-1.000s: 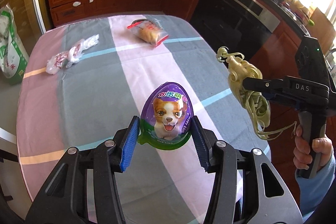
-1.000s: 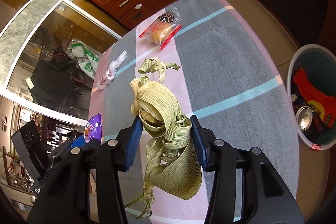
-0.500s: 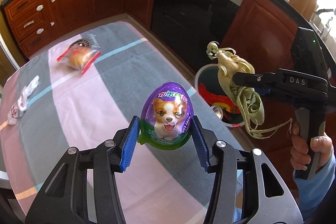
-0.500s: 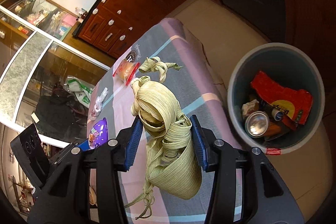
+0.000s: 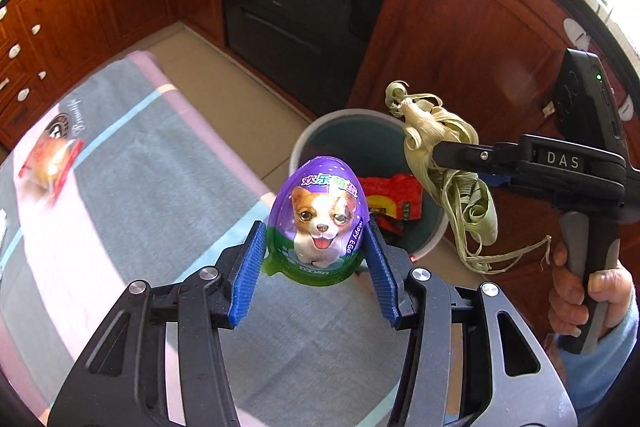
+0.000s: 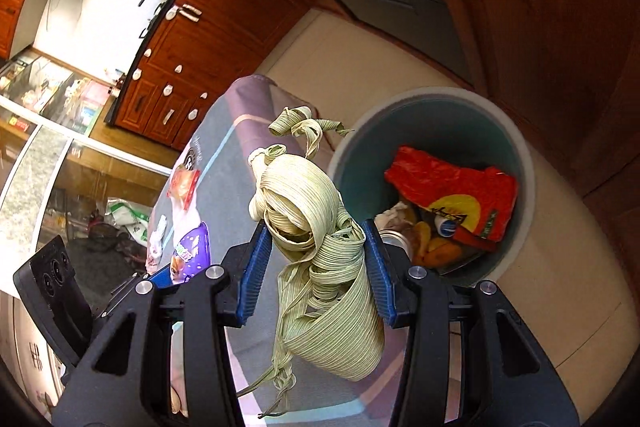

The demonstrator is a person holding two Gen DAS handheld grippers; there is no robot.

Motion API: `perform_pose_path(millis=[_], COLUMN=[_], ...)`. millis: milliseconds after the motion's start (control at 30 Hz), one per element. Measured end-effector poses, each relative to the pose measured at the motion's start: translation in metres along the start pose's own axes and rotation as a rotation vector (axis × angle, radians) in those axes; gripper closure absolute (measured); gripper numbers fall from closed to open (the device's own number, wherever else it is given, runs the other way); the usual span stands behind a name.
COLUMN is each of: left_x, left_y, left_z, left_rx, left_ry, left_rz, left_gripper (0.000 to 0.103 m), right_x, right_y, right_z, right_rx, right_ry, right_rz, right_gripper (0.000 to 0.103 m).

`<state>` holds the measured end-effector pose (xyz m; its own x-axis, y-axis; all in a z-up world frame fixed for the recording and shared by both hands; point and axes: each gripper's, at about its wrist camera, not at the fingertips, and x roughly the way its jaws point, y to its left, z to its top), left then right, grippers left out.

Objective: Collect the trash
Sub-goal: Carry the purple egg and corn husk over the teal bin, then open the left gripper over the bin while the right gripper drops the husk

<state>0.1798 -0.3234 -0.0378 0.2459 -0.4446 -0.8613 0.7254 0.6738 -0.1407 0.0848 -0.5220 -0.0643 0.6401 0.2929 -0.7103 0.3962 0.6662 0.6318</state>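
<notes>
I carry two pieces of trash: one purple egg package in my left gripper, one bundle of dried leaves in my right gripper. One bin stands on the floor beside the table; half a second ago it sat farther off. Both pairs of fingers clamp narrowly on their loads, held above the table edge, near the bin.
</notes>
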Motion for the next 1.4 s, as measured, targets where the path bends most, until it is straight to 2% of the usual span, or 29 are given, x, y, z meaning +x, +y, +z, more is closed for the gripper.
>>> perform_pose_path(millis=[433, 467, 533, 633, 733, 833, 900, 1100, 1400], left_x=[0.067, 0.071, 0.076, 0.079, 0.083, 0.081, 0.078, 0.071, 0.072], left_y=[-0.025, -0.024, -0.022, -0.022, -0.016, -0.009, -0.004, 0.013, 0.017], left_z=[0.029, 0.031, 0.032, 0.031, 0.028, 0.024, 0.022, 0.019, 0.015], left_rx=[0.026, 0.020, 0.005, 0.000, -0.014, -0.037, -0.047, -0.066, -0.044], left_ry=[0.078, 0.086, 0.084, 0.087, 0.099, 0.097, 0.090, 0.083, 0.070], left_rz=[-0.097, -0.102, -0.111, -0.103, -0.088, -0.065, -0.046, -0.023, 0.011], left_gripper=[0.051, 0.042, 0.031, 0.025, 0.023, 0.009, 0.005, 0.004, 0.004], right_x=[-0.005, -0.004, -0.002, 0.003, 0.008, 0.014, 0.018, 0.029, 0.042], right_y=[-0.044, -0.046, -0.048, -0.049, -0.049, -0.048, -0.047, -0.041, -0.032], right_z=[0.007, 0.008, 0.010, 0.013, 0.013, 0.014, 0.015, 0.018, 0.021], right_rx=[0.082, 0.084, 0.087, 0.087, 0.085, 0.081, 0.081, 0.070, 0.057], right_ry=[-0.022, -0.023, -0.024, -0.020, -0.011, -0.001, 0.005, 0.020, 0.031], right_rz=[-0.106, -0.112, -0.124, -0.134, -0.140, -0.147, -0.150, -0.159, -0.177], right_gripper=[0.058, 0.058, 0.058, 0.058, 0.058, 0.058, 0.058, 0.058, 0.058])
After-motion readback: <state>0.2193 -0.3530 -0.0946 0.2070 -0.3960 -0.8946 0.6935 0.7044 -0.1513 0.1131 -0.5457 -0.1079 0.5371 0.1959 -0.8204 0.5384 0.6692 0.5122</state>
